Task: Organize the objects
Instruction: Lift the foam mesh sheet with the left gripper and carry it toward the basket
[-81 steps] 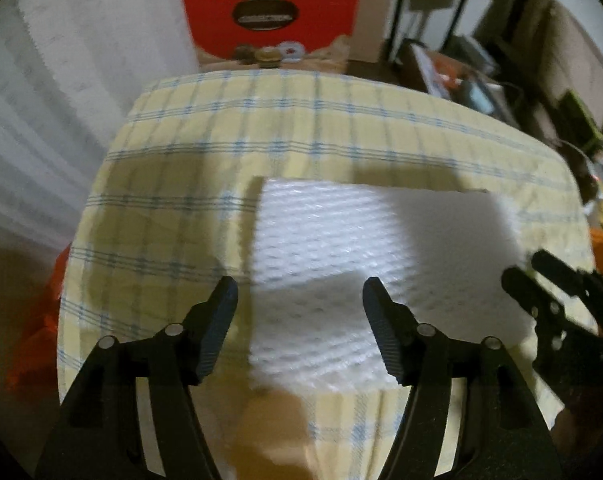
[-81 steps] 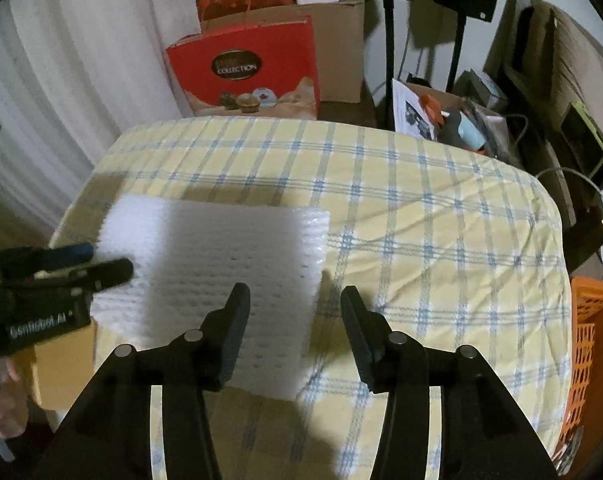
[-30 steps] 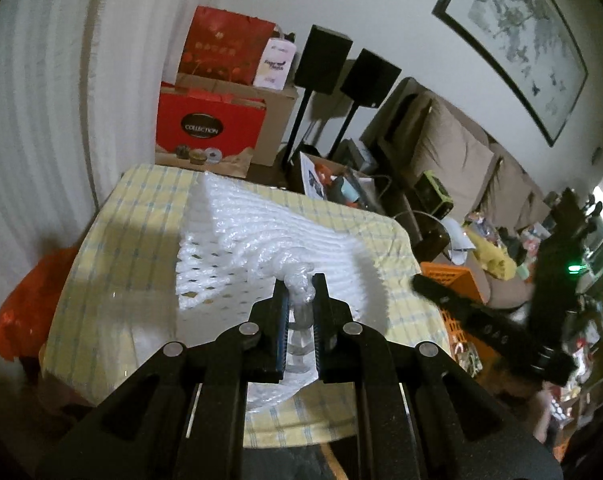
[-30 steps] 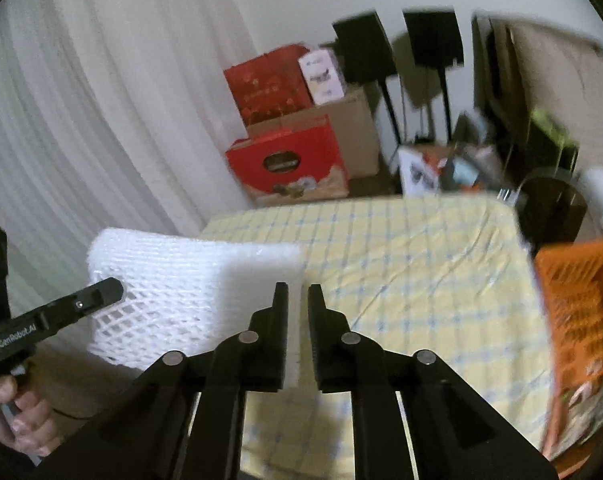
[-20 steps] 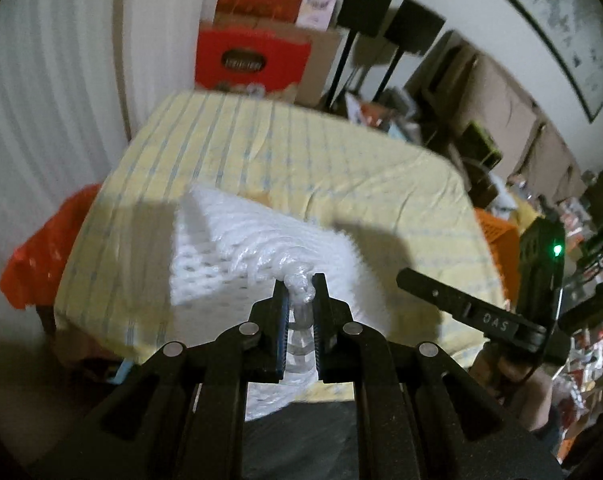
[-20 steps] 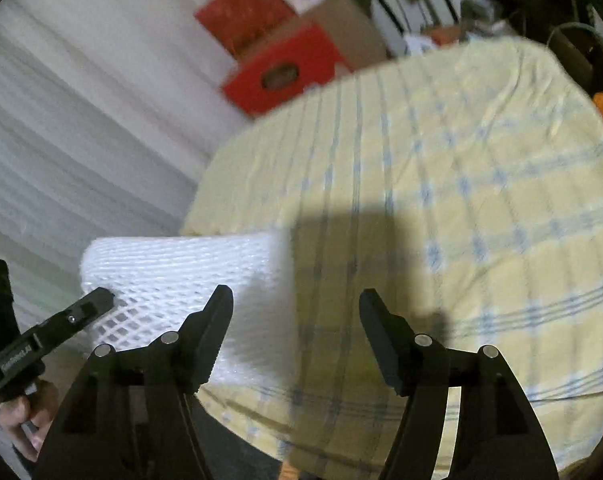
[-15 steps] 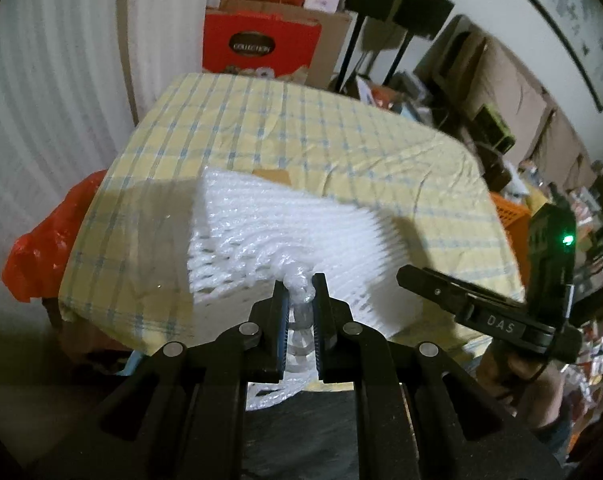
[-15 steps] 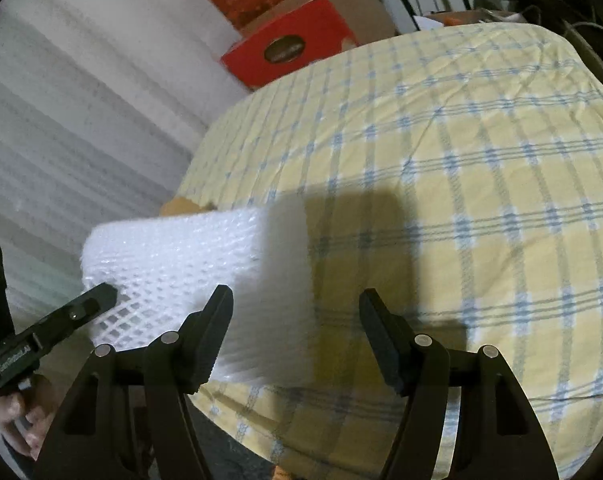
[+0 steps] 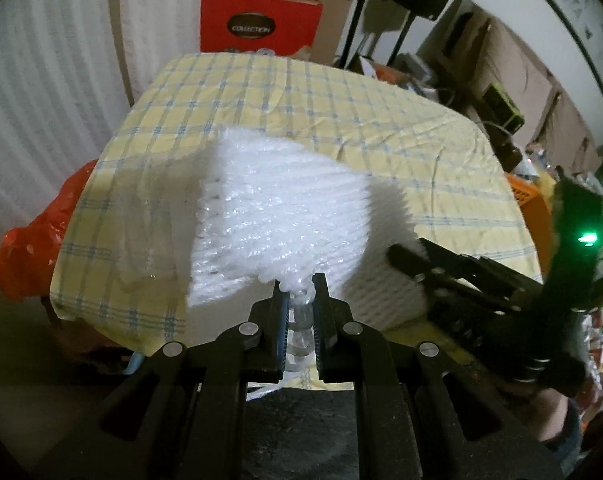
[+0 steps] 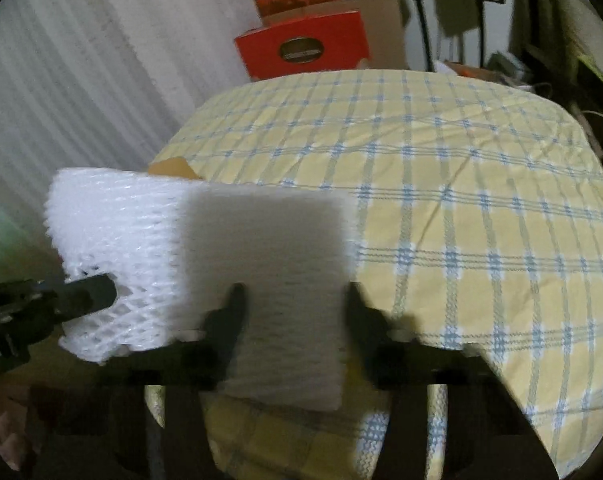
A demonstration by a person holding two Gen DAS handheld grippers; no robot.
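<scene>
The white foam net sheet [image 9: 285,216] hangs in the air over the near edge of the table [image 9: 341,112], which has a yellow cloth with blue lines. The sheet is a soft mesh with lots of little holes. Its long side runs across, from one gripper to the other, and its flat face is tipped up toward the far end of the table.

The left gripper [image 9: 300,300] is pressed tight on a bunched-up bit of the sheet's near edge. The net is squeezed into a small lump between its two fingers.

The right gripper [image 10: 293,304] is at the other end of the sheet. Its jaws are closing, and the sheet's edge sits between them. The picture is blurry there, and the fingers seem a little apart from the foam on both sides, so it does not look pinched yet. In the left view this gripper comes in from the right with its tips at the sheet's edge, and a green light [image 9: 587,237] glows on it.

Behind the table stands a red box [image 9: 261,26] with a dark oval label that reads "COLLECTION". More boxes are stacked above it, but their words are too small to read. A red plastic bag [image 9: 33,240] sits low beside the table on the left.
</scene>
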